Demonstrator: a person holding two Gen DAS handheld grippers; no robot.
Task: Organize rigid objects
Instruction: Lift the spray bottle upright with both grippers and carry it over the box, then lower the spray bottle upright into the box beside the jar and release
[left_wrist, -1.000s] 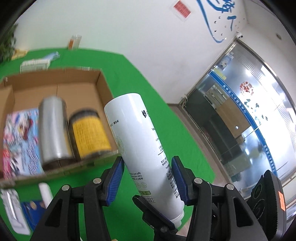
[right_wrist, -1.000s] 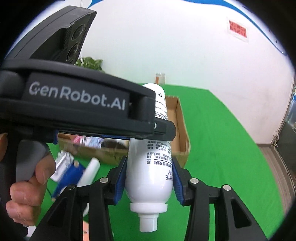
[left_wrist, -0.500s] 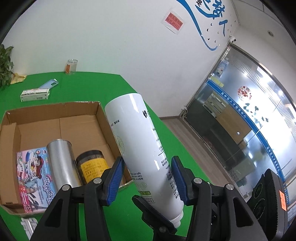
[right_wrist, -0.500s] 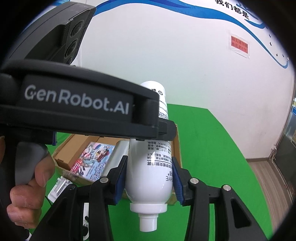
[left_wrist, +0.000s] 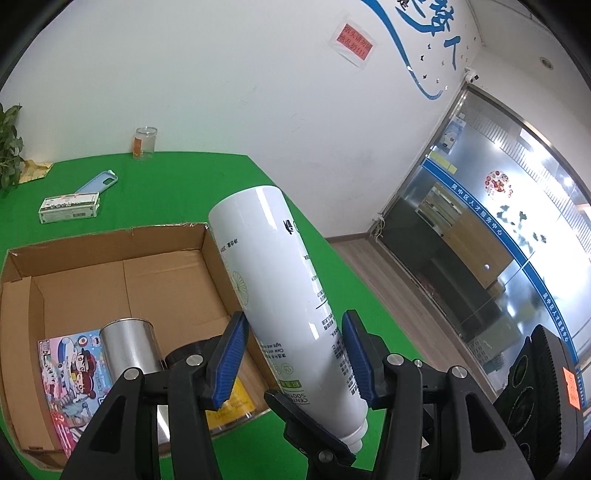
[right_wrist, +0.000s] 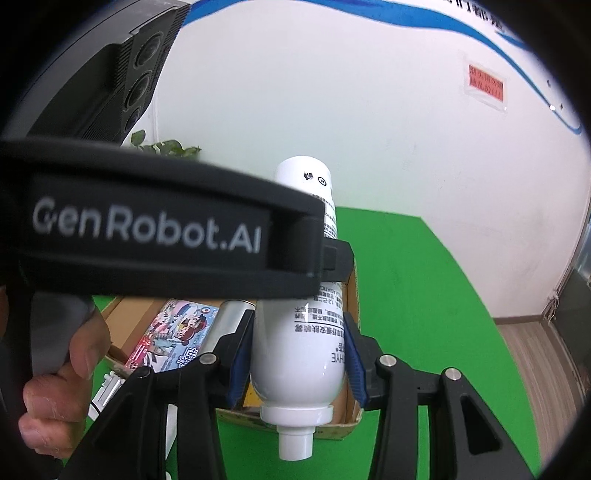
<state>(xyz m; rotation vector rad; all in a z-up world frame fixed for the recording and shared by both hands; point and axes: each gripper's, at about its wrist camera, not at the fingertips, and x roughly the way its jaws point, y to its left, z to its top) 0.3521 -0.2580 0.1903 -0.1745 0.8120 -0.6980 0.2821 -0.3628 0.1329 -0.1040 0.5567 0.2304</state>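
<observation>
A white bottle (left_wrist: 280, 288), cap end toward the camera, is held in the air by both grippers, above the near right corner of an open cardboard box (left_wrist: 110, 251). My left gripper (left_wrist: 293, 325) is shut on its lower body. My right gripper (right_wrist: 299, 328) is shut on it near the shoulder, just above the cap (right_wrist: 295, 439). In the right wrist view the left gripper's black body (right_wrist: 147, 229) crosses in front, with a person's hand (right_wrist: 55, 398) on its handle. The box holds a silver can (left_wrist: 129, 347), a yellow-labelled jar (left_wrist: 229, 402) and a colourful book (left_wrist: 70, 369).
The green table (left_wrist: 177, 192) ends at the right, with wooden floor (left_wrist: 388, 280) and a glass door beyond. At the back stand a glass jar (left_wrist: 145, 142), a blue phone case (left_wrist: 98, 182), a small green-white carton (left_wrist: 69, 209) and a plant (left_wrist: 9, 147). White items (right_wrist: 107, 387) lie left of the box.
Both grippers have risen together with the white bottle held between them. The box and its contents now lie lower and farther below in both views. Neither grip has changed.
</observation>
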